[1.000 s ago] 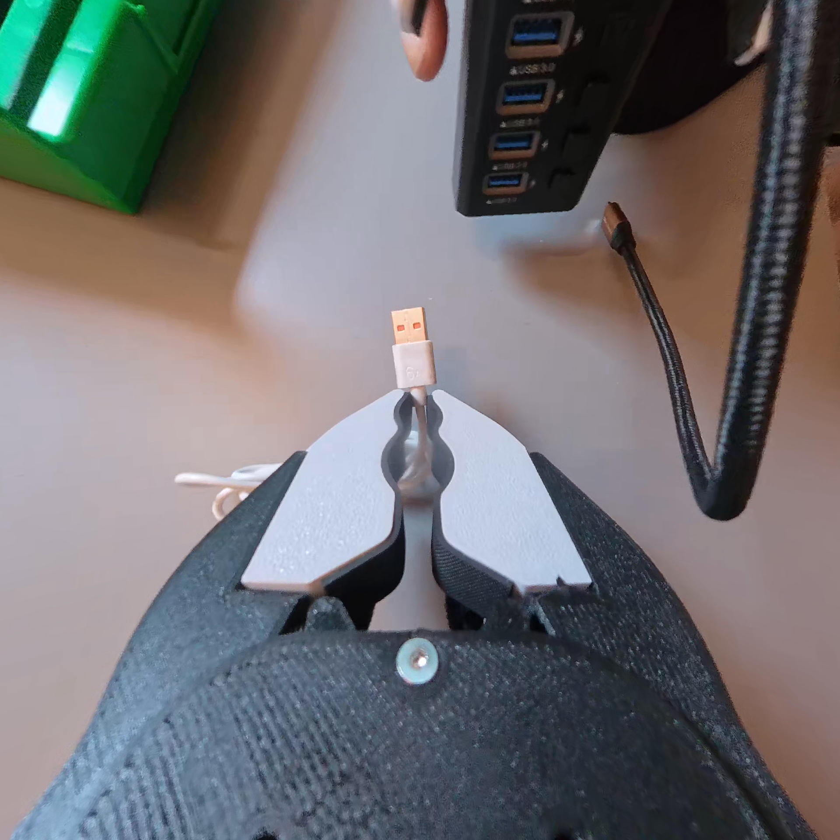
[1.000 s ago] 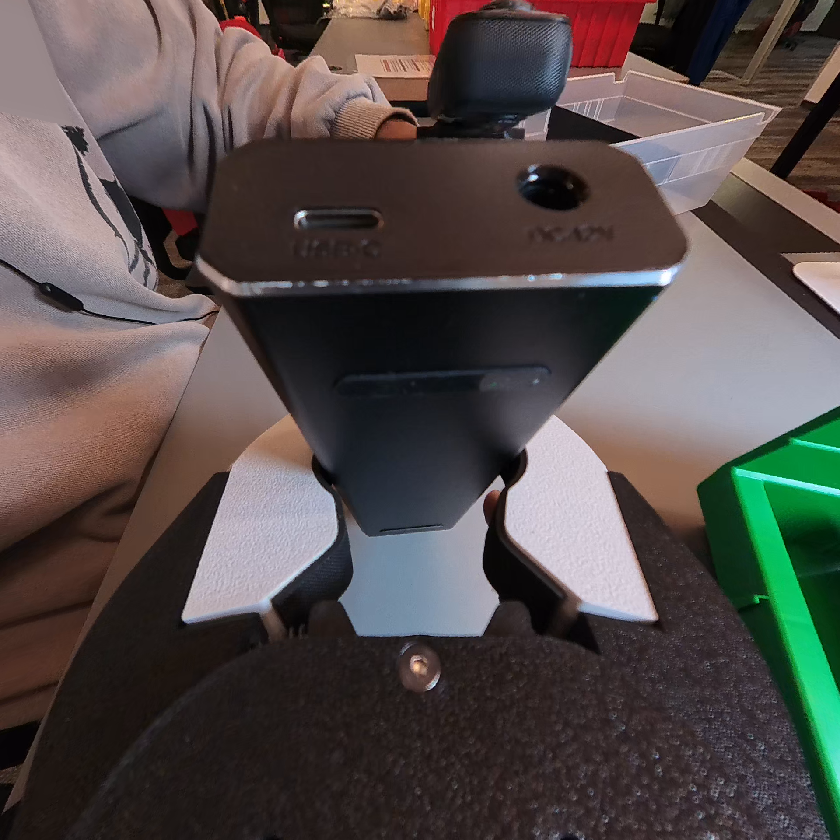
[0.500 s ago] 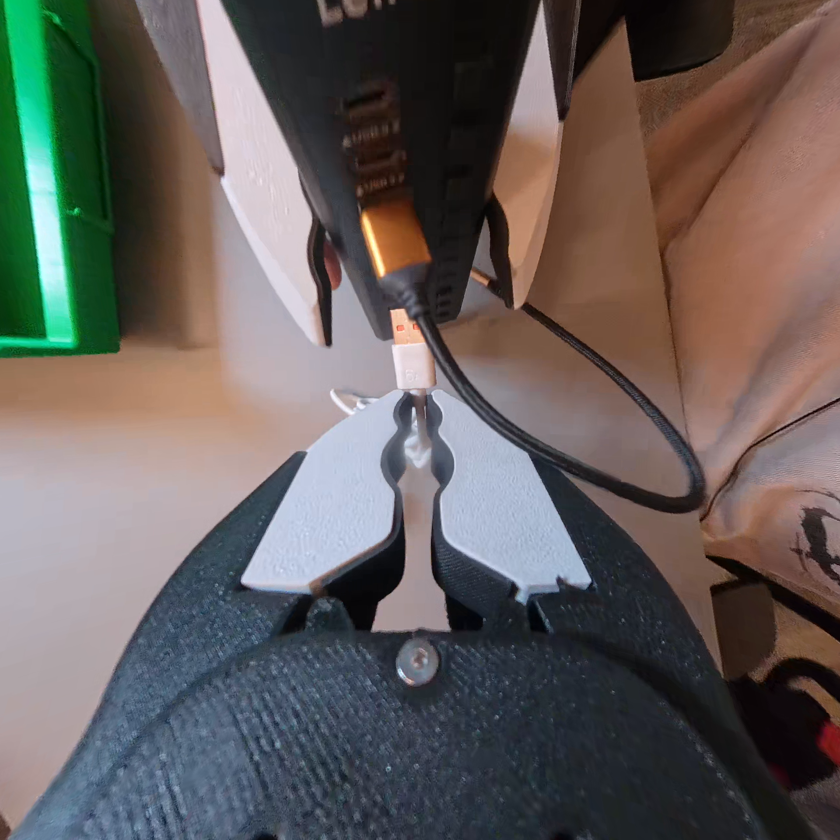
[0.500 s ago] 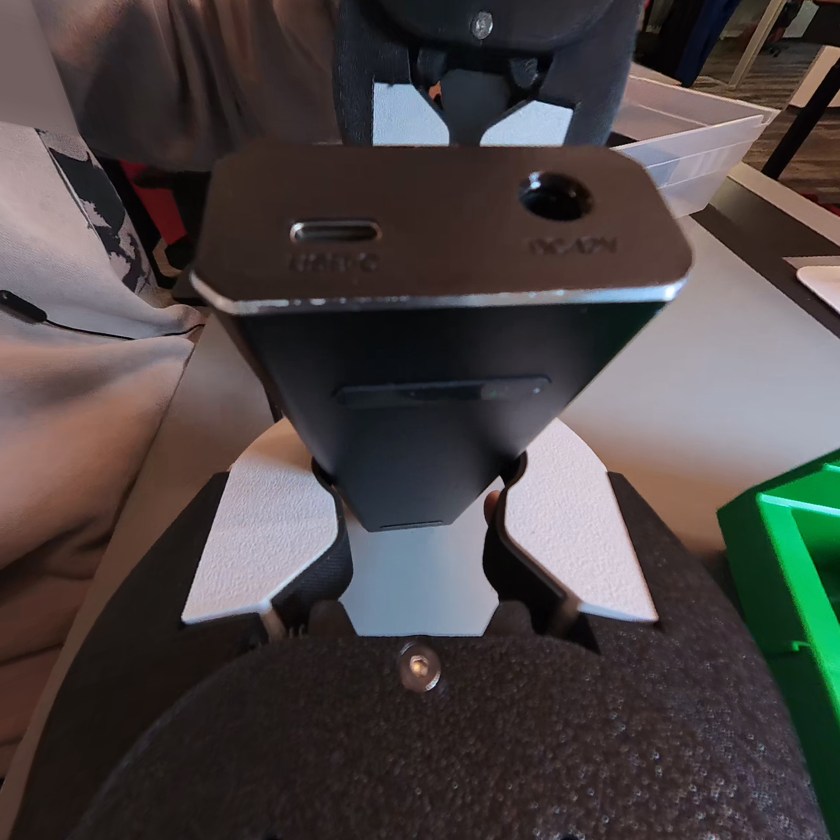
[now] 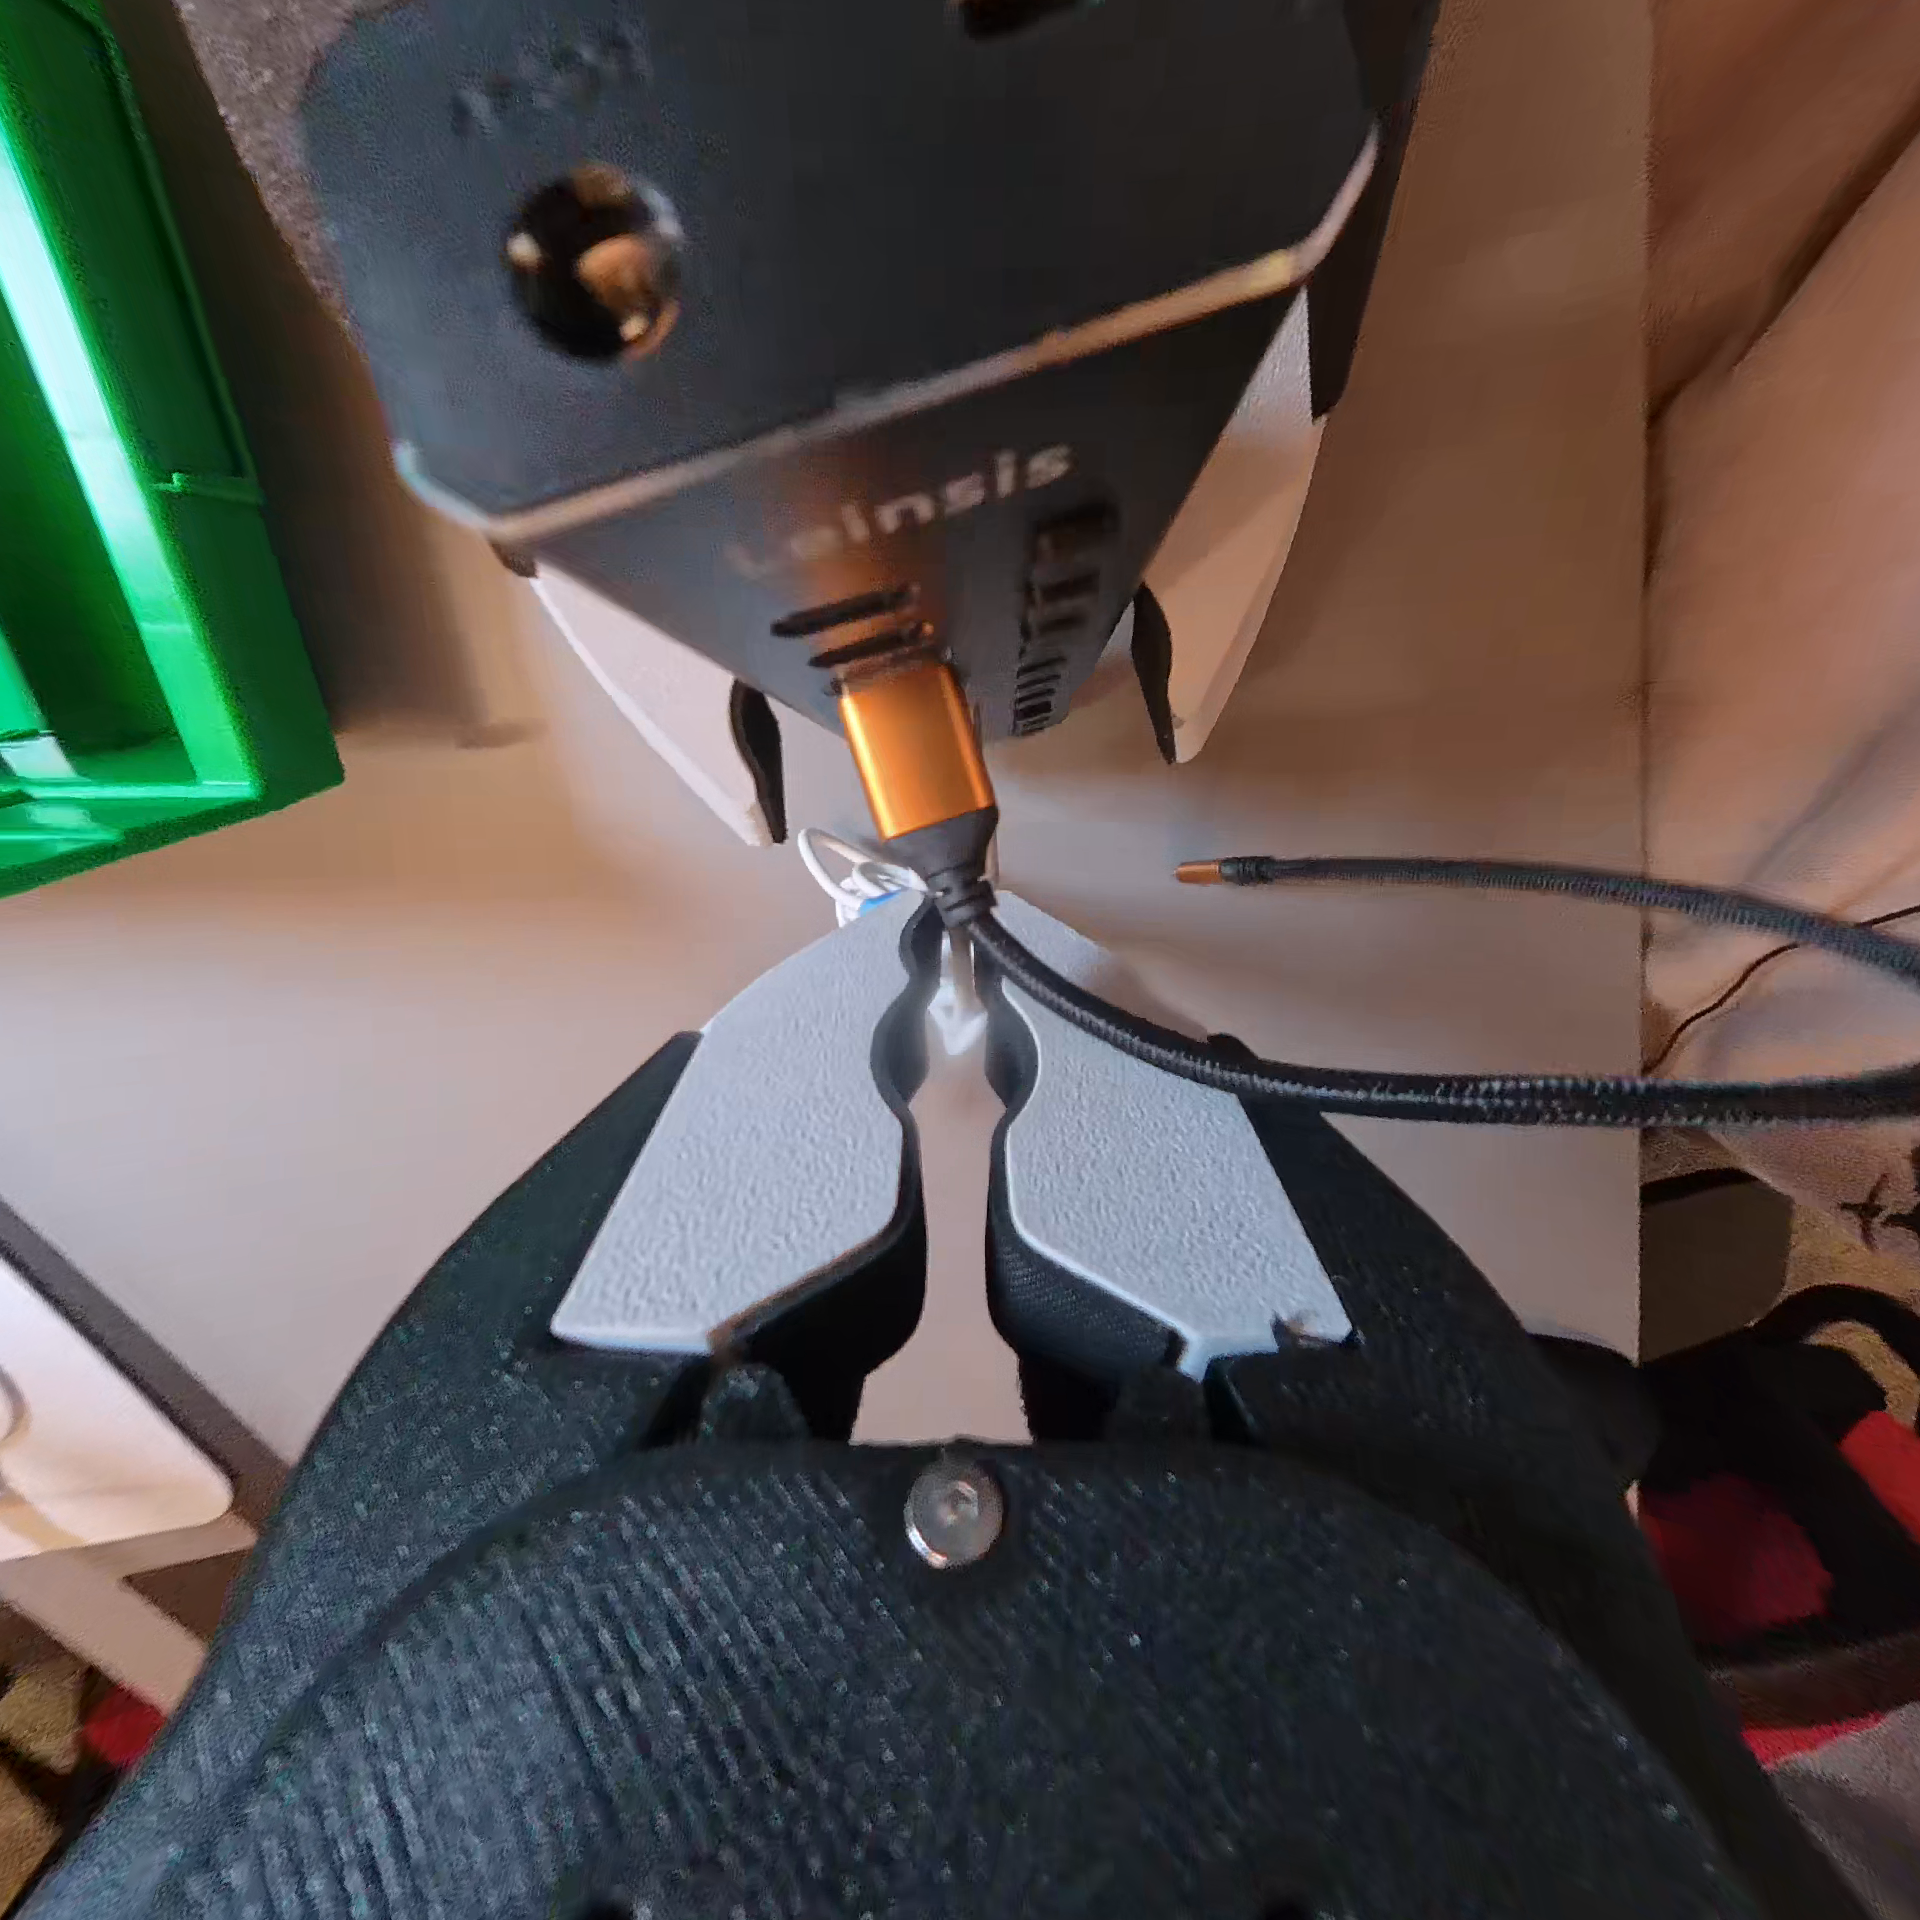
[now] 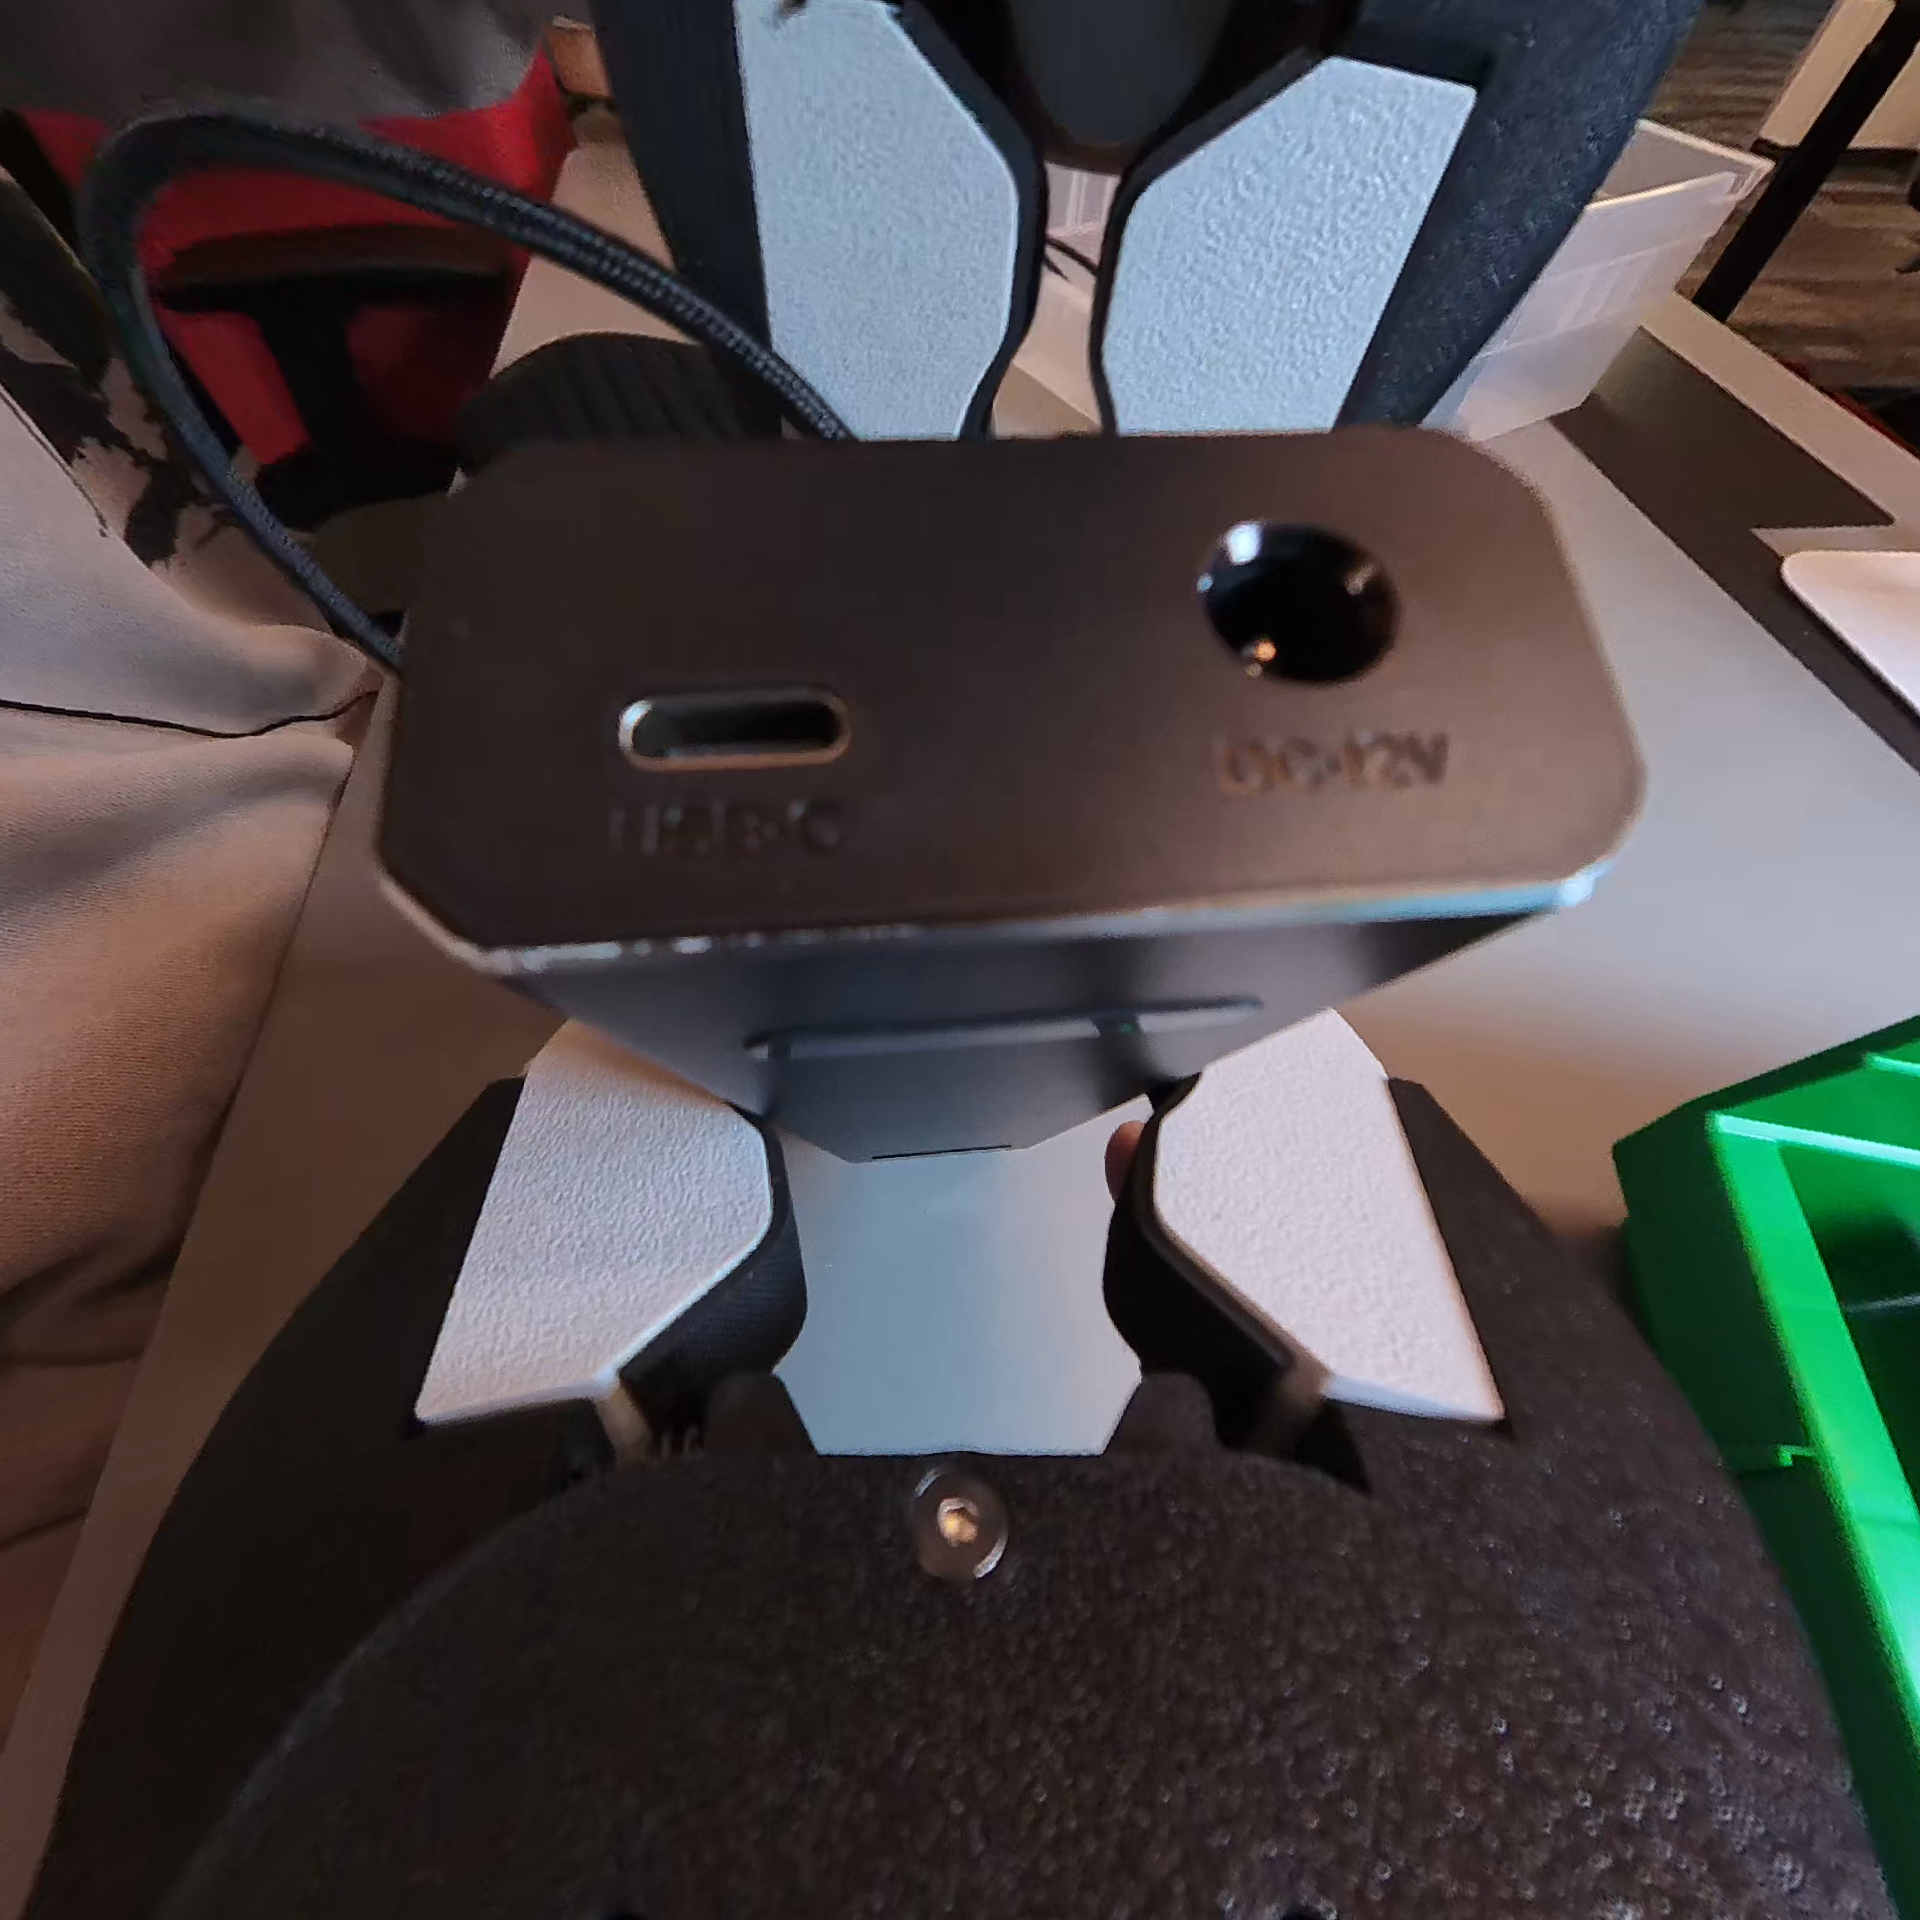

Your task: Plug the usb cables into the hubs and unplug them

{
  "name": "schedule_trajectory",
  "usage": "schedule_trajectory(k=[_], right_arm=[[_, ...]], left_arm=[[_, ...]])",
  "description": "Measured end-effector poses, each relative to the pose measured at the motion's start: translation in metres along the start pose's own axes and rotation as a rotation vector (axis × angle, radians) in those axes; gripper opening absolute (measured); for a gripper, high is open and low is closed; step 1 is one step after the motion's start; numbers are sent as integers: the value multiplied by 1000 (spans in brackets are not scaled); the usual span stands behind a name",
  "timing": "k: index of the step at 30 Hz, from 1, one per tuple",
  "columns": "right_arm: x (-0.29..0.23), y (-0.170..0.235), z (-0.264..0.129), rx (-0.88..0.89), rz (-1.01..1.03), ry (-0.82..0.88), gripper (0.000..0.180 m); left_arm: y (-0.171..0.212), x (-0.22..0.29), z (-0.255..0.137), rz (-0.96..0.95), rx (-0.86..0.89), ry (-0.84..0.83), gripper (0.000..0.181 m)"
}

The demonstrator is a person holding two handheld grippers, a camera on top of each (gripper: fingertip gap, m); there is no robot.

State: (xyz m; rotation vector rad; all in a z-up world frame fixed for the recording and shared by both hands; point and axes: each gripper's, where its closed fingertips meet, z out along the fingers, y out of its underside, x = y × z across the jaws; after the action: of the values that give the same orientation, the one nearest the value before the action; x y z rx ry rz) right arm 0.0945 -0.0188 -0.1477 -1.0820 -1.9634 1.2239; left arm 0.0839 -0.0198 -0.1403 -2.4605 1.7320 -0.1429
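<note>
The table (image 5: 208, 1039) lay pale below. The black hub (image 6: 997, 727), clamped in the right hand-held gripper (image 6: 956, 1132), had swung in half a second to fill the frame's top, end face toward the camera. The left hand-held gripper (image 5: 951, 935) was closed on the white cable (image 5: 961, 1013), whose plug, plainly visible before, was now hidden behind the orange plug (image 5: 914, 753) already seated centre-frame. Probably insertion was imminent; I couldn't tell.

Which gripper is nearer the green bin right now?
Right, as far as the views show. The right gripper, shut on the black hub, sits just beside the green bin. The left gripper faces the hub from the side away from the bin.
</note>
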Motion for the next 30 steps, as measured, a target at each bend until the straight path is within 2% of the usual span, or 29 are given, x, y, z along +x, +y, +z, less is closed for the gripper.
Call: schedule_trajectory(k=[4, 14, 23, 30], right_arm=[[0, 2, 3, -21, 32, 6, 72], [1, 2, 9, -19, 86, 16, 71], [8, 4, 7, -12, 115, 41, 72], [9, -3, 2, 55, 177, 6, 72]], left_arm=[[4, -1, 2, 13, -65, -22, 6], [7, 1, 1, -63, -70, 39, 6], [-5, -11, -8, -196, 201, 29, 6], [-11, -17, -15, -102, 394, -142, 7]])
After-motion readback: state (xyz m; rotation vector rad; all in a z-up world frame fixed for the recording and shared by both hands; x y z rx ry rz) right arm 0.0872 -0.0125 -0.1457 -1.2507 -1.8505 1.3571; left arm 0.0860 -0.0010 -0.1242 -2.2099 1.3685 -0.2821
